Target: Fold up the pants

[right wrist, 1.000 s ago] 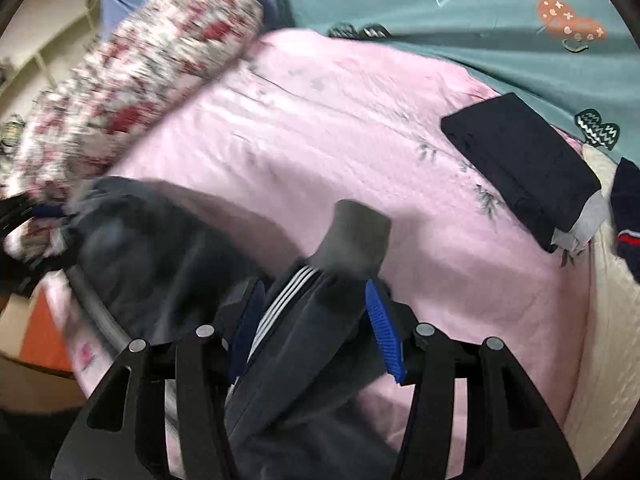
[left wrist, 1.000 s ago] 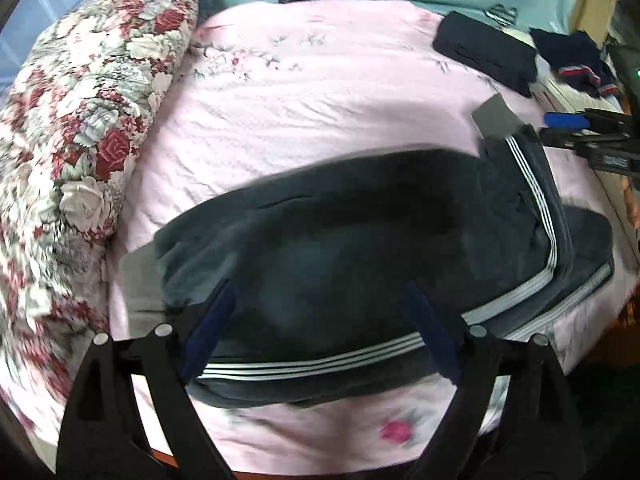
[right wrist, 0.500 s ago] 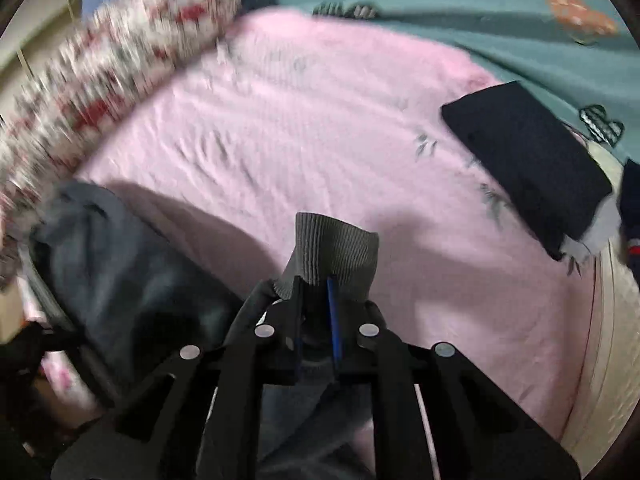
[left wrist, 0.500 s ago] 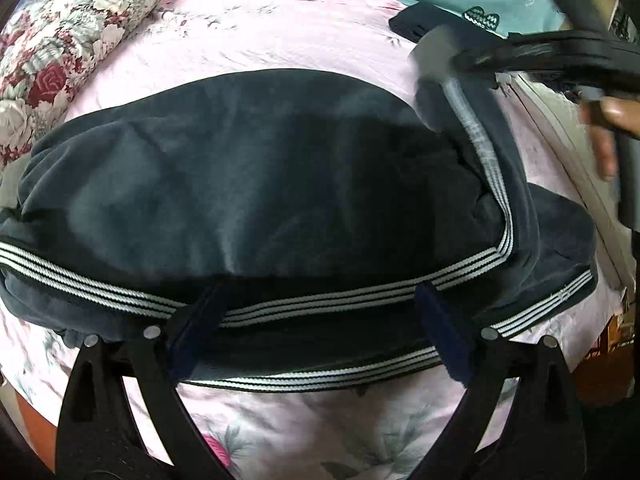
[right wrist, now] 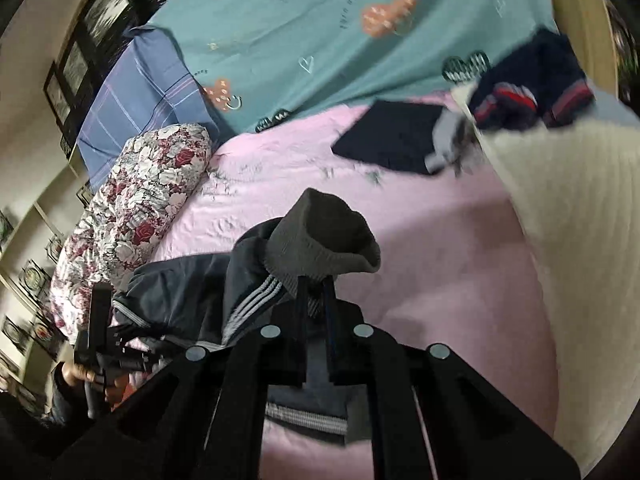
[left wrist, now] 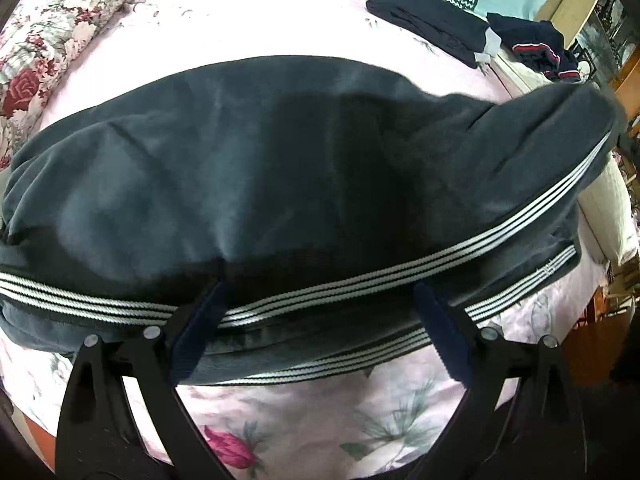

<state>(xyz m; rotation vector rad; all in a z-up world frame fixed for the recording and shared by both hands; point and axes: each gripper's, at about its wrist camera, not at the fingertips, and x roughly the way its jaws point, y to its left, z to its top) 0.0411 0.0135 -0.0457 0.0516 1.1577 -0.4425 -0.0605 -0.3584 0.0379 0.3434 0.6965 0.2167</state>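
- Here, the dark pants lie across the pink bed sheet, filling mid-frame.
- Left gripper: jaws wide apart, empty.
- Right gripper: jaws pinched tight on the pants' grey cuff, centre frame.

Floral bolster left; folded navy garment on pink sheet; teal blanket behind.

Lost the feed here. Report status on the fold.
Right claw shut on pants cuff, lifted. Left claw open at striped edge. Folded dark garment lies beyond, clear.
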